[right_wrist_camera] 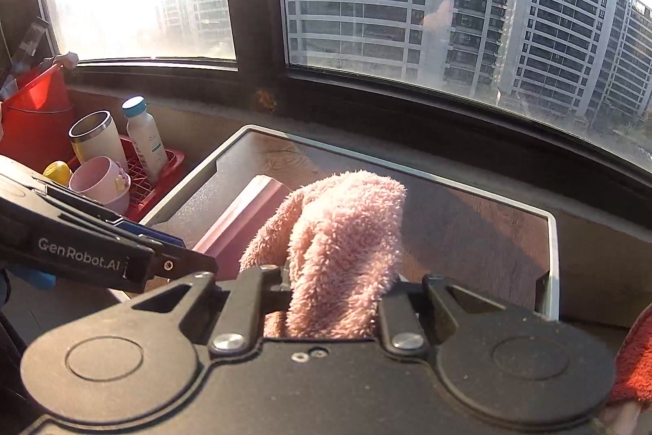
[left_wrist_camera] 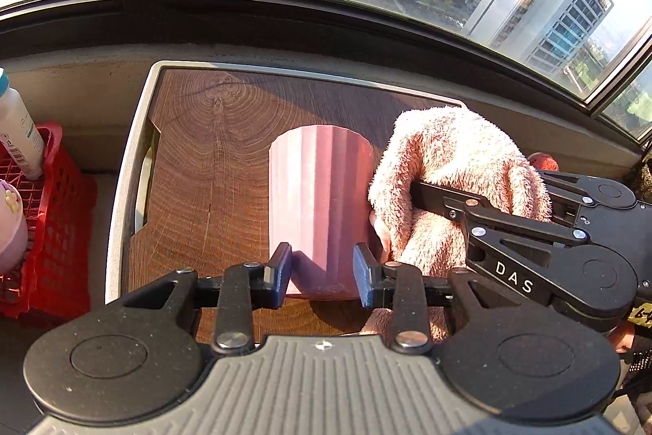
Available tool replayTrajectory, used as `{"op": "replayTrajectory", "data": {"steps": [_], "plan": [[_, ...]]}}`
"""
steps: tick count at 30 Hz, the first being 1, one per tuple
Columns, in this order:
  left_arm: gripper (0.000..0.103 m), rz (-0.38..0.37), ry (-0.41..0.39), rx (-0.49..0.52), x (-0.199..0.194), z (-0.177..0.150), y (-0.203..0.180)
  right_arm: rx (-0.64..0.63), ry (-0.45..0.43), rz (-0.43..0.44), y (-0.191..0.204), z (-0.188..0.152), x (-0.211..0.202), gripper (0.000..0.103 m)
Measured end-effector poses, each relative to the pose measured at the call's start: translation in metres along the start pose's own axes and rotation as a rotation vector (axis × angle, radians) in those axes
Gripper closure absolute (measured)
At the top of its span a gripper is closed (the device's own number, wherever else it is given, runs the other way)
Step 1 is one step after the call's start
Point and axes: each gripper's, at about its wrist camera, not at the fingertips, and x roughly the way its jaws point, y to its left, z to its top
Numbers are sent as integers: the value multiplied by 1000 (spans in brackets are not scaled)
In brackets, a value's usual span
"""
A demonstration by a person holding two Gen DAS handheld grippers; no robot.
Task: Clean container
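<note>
While left hand-held gripper [left_wrist_camera: 322, 274] clamps container [left_wrist_camera: 322, 198], right [right_wrist_camera: 334, 288] pinches cloth [right_wrist_camera: 338, 231].

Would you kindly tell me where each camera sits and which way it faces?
Left wrist: on the left gripper, facing the window; its fingers flank the pink ribbed container, right gripper alongside.
Right wrist: on the right gripper, facing the window; clamps the pink fluffy cloth.
Shared: container, cloth, wooden tray, red basket.

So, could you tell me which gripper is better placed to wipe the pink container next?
The right gripper. It is shut on the fluffy pink cloth, which already touches the side of the pink container. The left gripper has its fingers on either side of the container, steadying it.
</note>
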Motion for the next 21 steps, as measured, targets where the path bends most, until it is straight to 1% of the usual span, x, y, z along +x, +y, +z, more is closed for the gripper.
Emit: {"op": "replayTrajectory", "data": {"steps": [2,3,4,6,8,11,13,14,15,17,18,19,20,21], "plan": [[71,-27,2,3,-1,1,0,-6,1,-11,-4,2,3,88],[71,-43,-10,15,-3,4,0,0,-2,-9,-7,3,2,88],[71,-64,-25,48,-8,9,-1,7,-8,-1,-10,4,0,88],[71,-109,-46,141,-15,23,-5,7,-20,11,-11,4,-6,88],[71,-159,-57,266,-18,40,-7,3,-24,18,-13,1,-13,88],[71,-185,-19,482,-6,60,-13,1,-19,25,-14,-4,-21,88],[71,-161,2,602,3,70,-13,7,-12,44,-15,-9,-26,88],[71,-144,10,640,8,76,-12,8,-11,51,-15,-10,-28,88],[71,-144,29,667,13,82,-9,8,-11,58,-14,-12,-31,88],[71,-173,77,684,22,94,0,14,-15,76,-11,-15,-37,88],[65,-195,102,681,27,98,4,12,-18,83,-9,-18,-40,88],[55,-221,124,682,33,101,8,22,-16,86,-8,-21,-42,88],[49,-241,136,678,37,103,10,37,-11,95,-7,-23,-43,88],[39,-257,147,673,41,104,12,63,4,117,-5,-27,-42,88]]}}
